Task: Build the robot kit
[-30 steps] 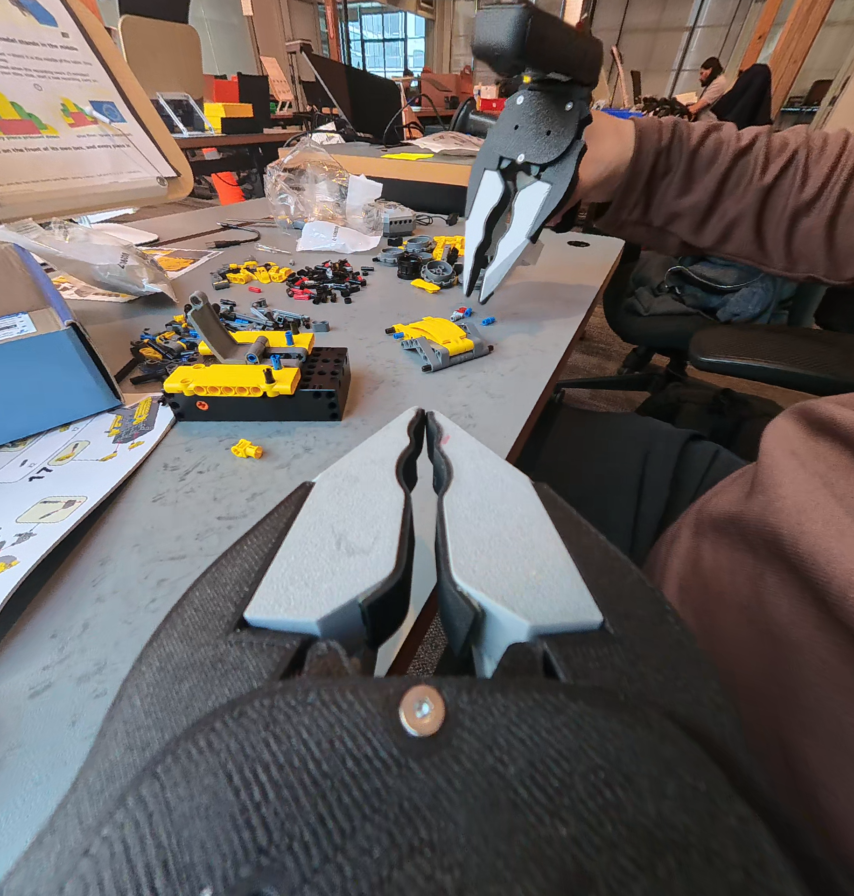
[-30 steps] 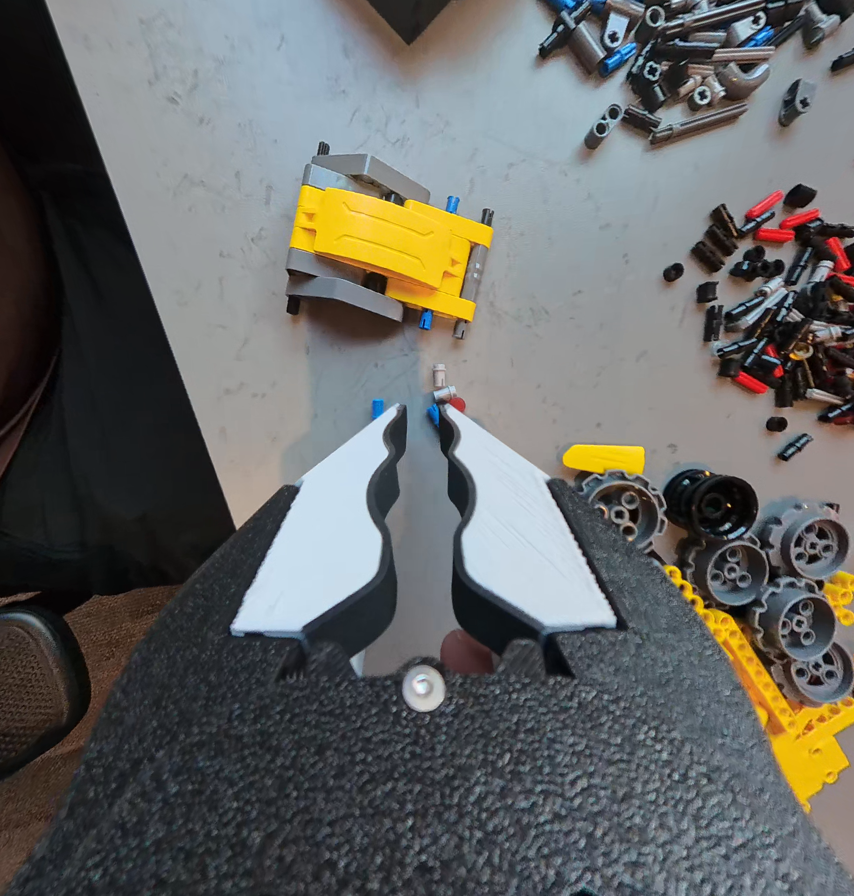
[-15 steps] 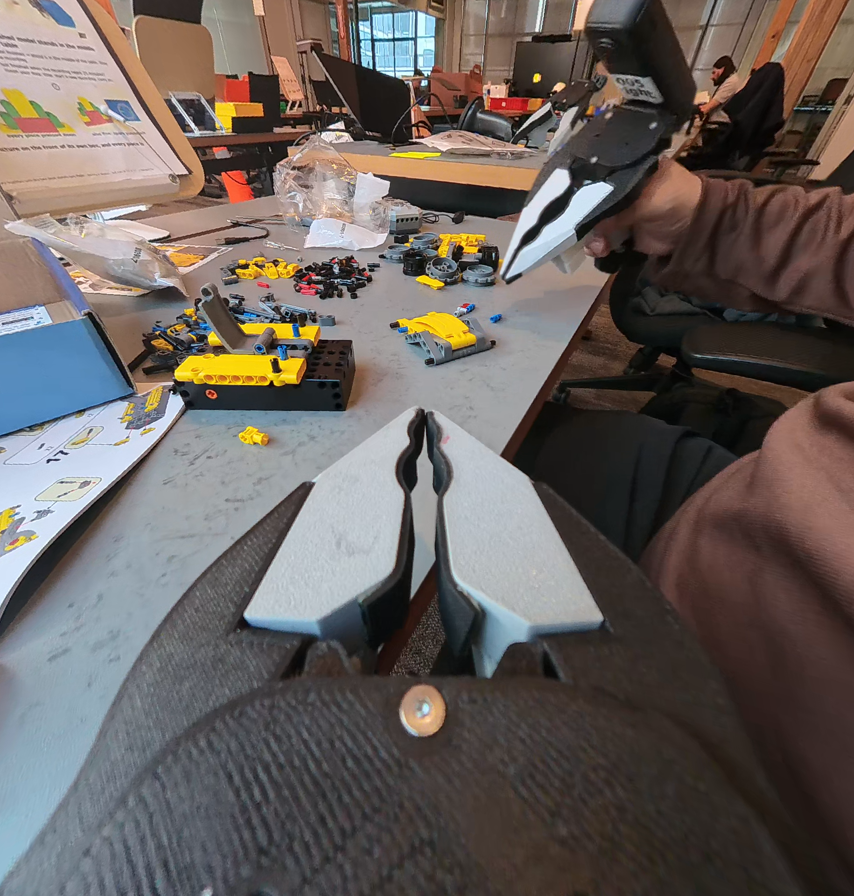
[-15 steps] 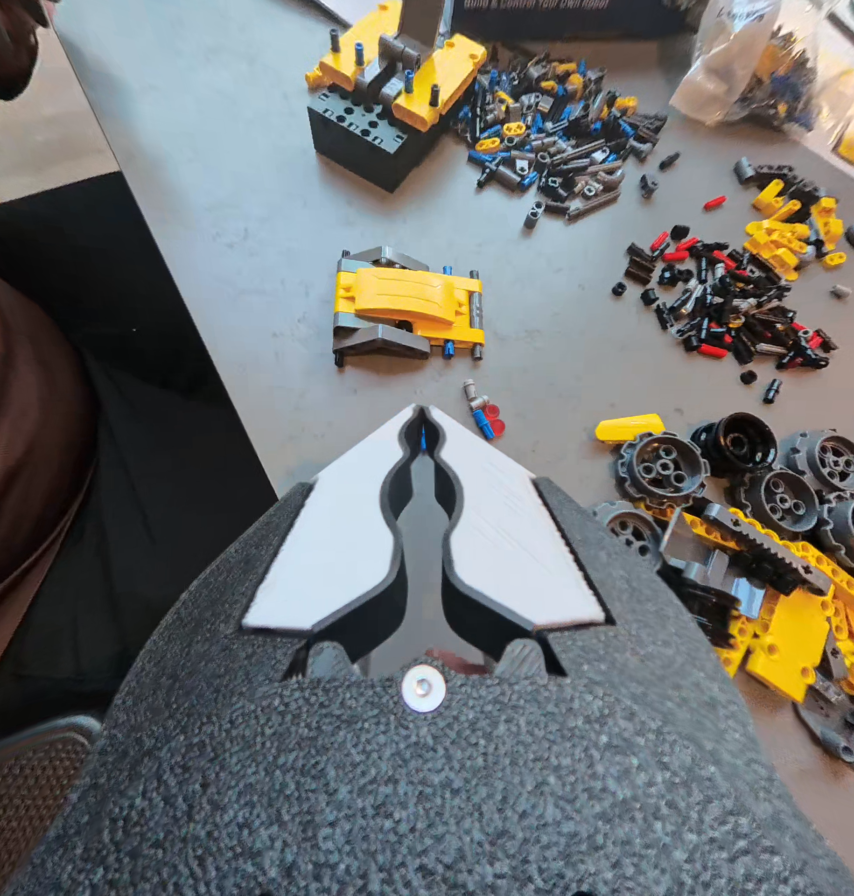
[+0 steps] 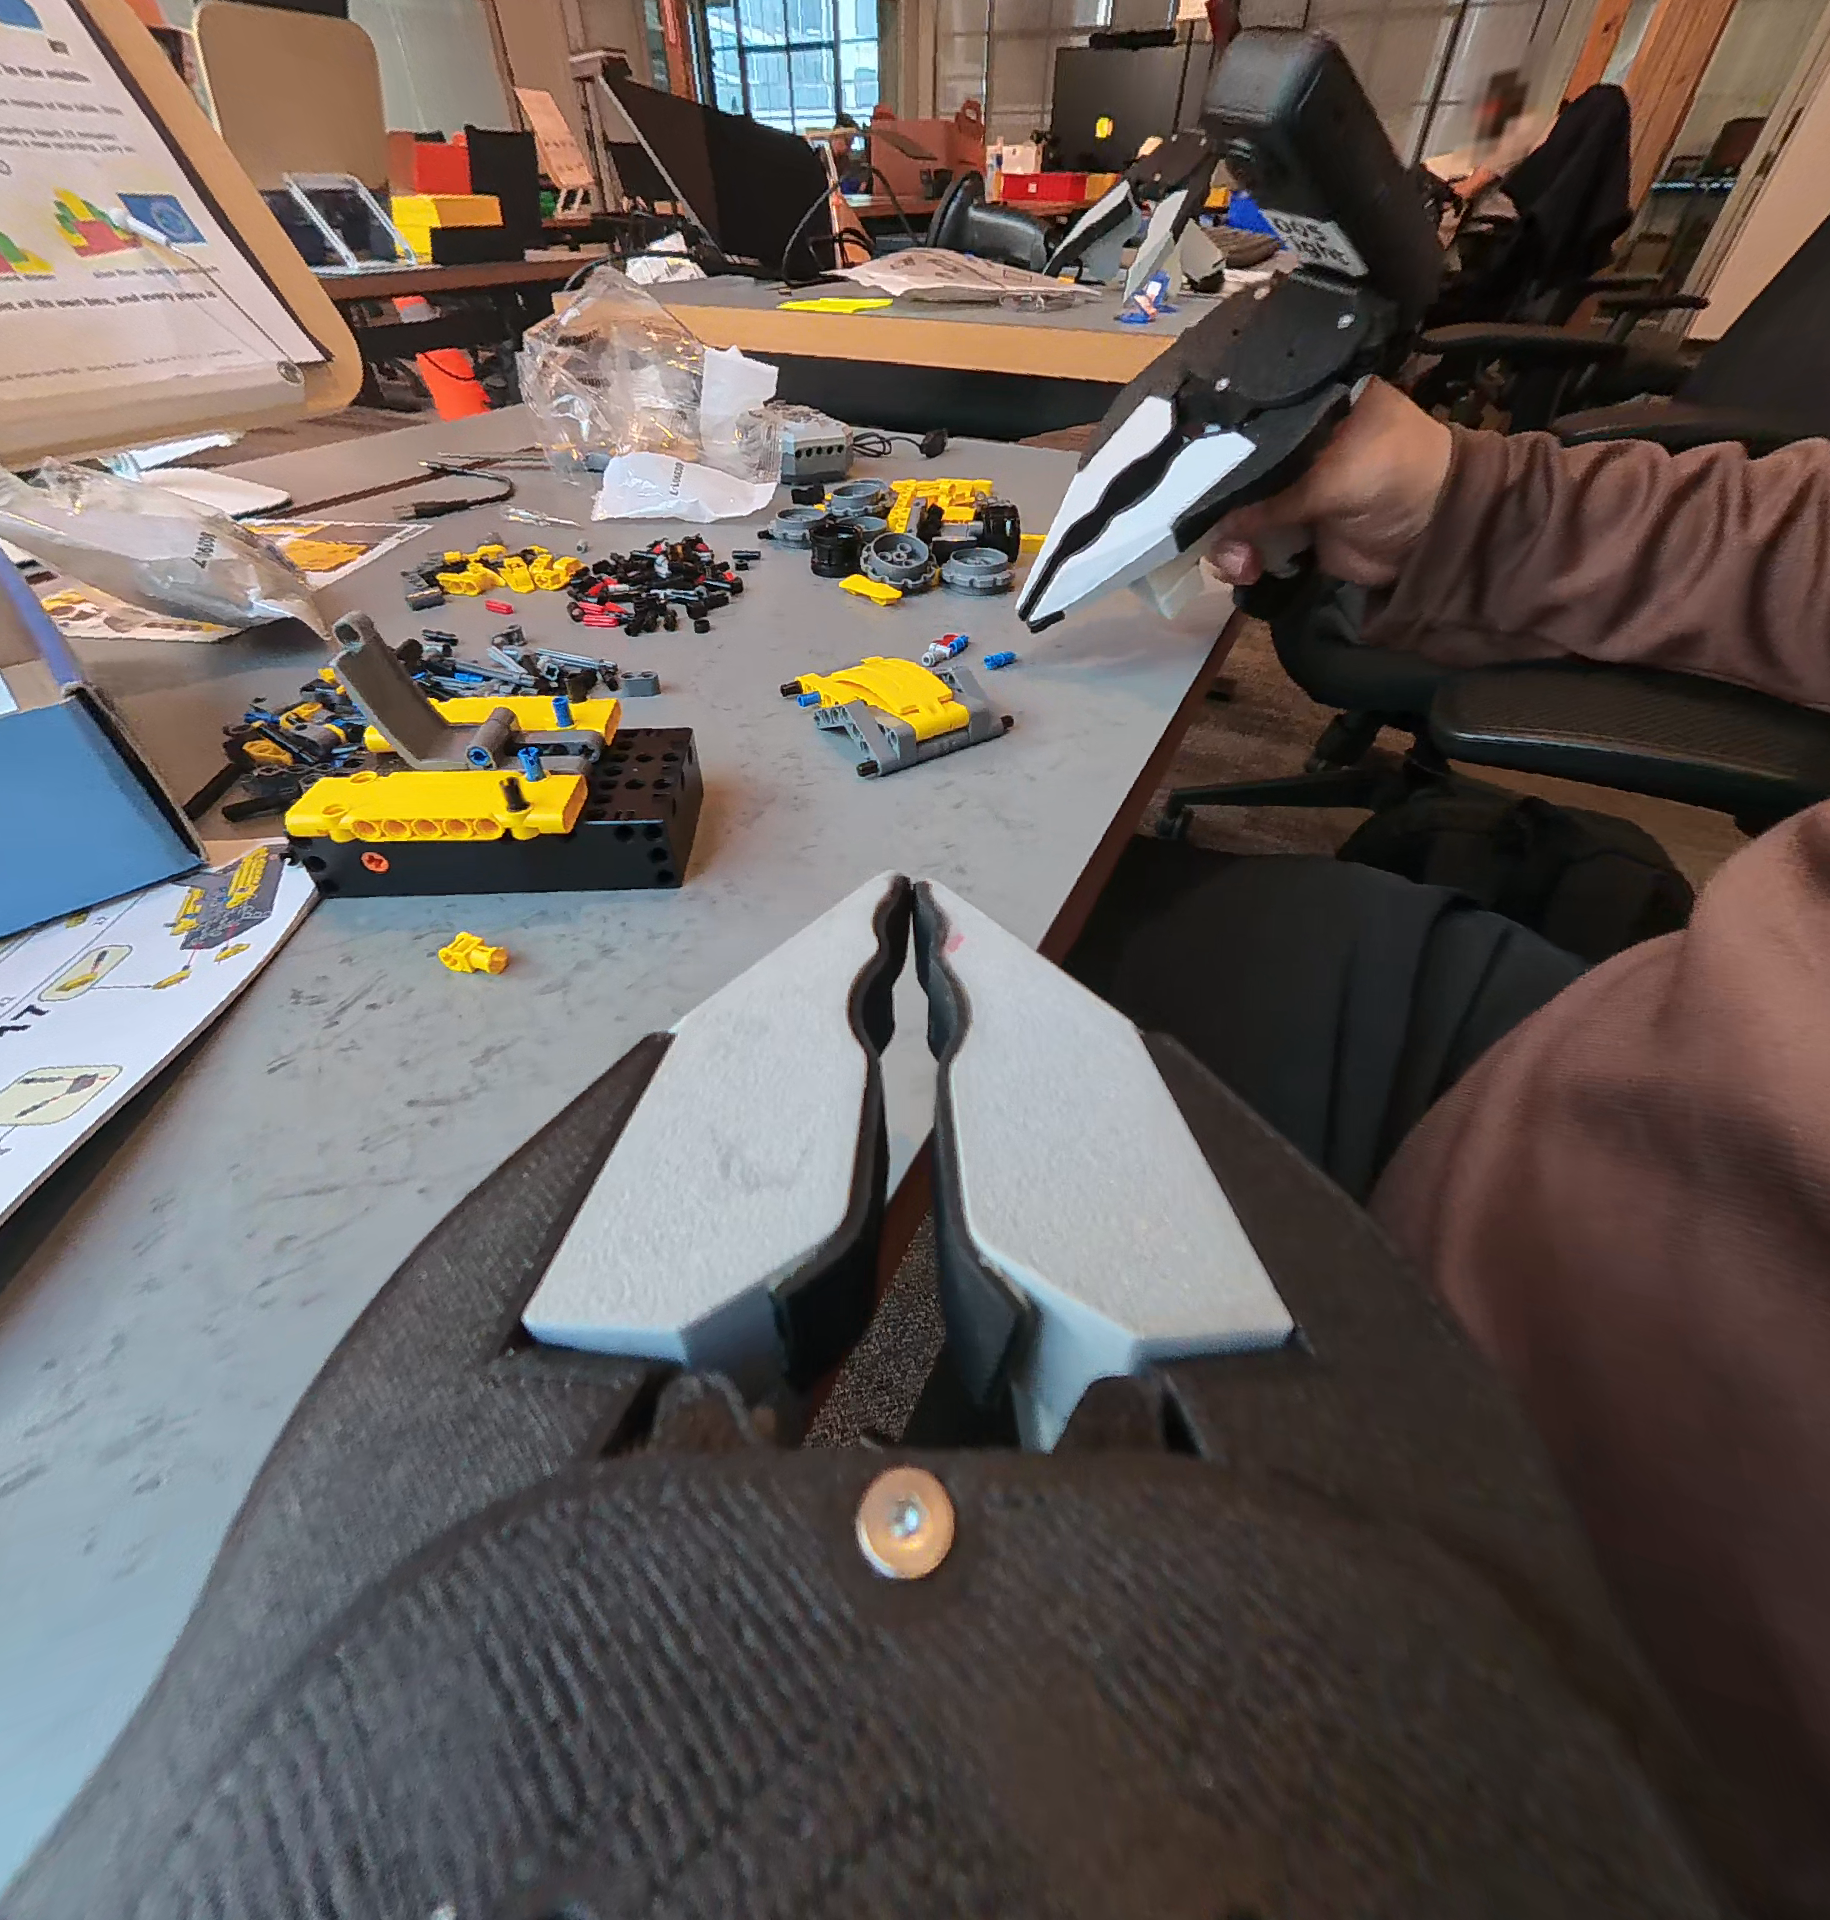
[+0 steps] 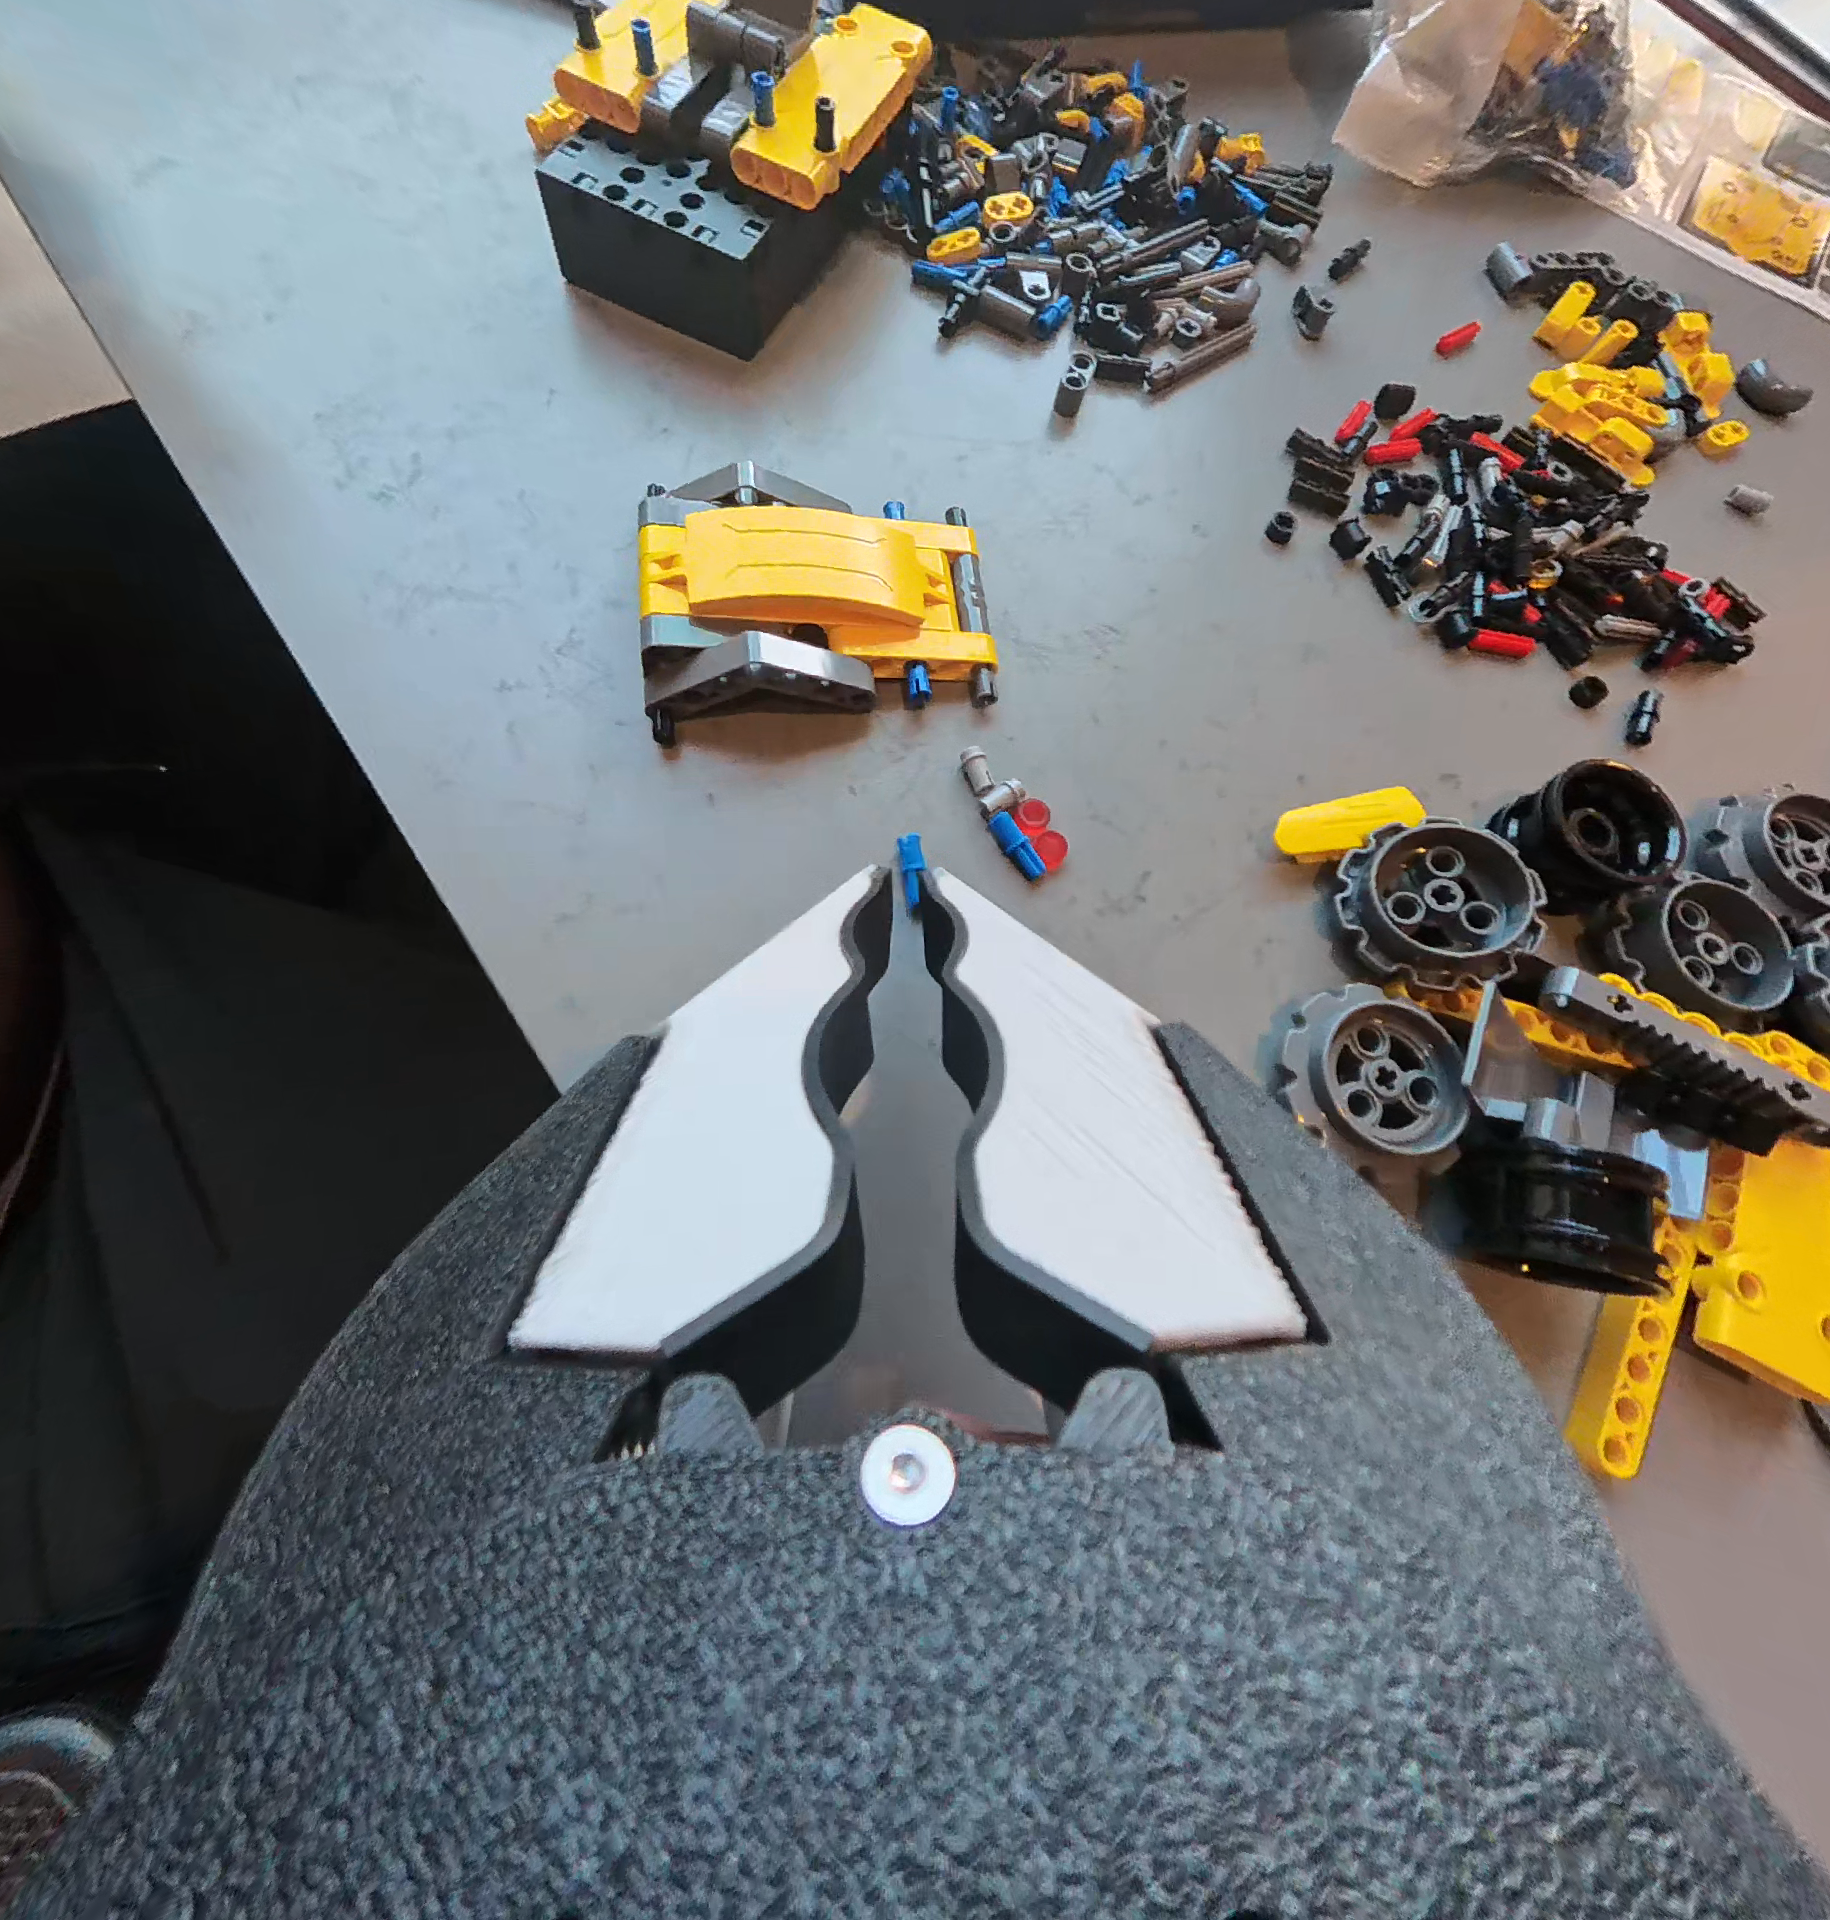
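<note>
My right gripper [image 6: 906,883] is shut, with only a thin slit at the tips. A small blue pin [image 6: 909,864] shows at that slit. In the left wrist view the pin [image 5: 999,658] lies on the grey table [image 5: 391,1091], just below the right gripper [image 5: 1033,621], apart from it. A yellow and grey brick assembly [image 6: 812,597] sits beyond the pin. Beside the pin lie a grey connector, a blue pin and red studs [image 6: 1010,816]. My left gripper [image 5: 911,891] is shut and empty over the table's near edge.
A black block with yellow beams [image 5: 495,810] stands left, loose pieces behind it [image 6: 1098,249]. More piles of pieces [image 6: 1513,540] and wheels [image 6: 1441,914] lie right. A booklet [image 5: 80,1018], a blue box [image 5: 49,821] and a small yellow piece [image 5: 472,953] are near left. Spacing between my two grippers at the tips: around 25 centimetres. To reach the small yellow piece [image 5: 472,953] in a straight line is about 12 centimetres for my left fingers, about 25 centimetres for my right.
The right gripper closed its fingers, swung up from pointing down at the table, then came down at a slant to just above the blue pin. The left gripper barely moved.
</note>
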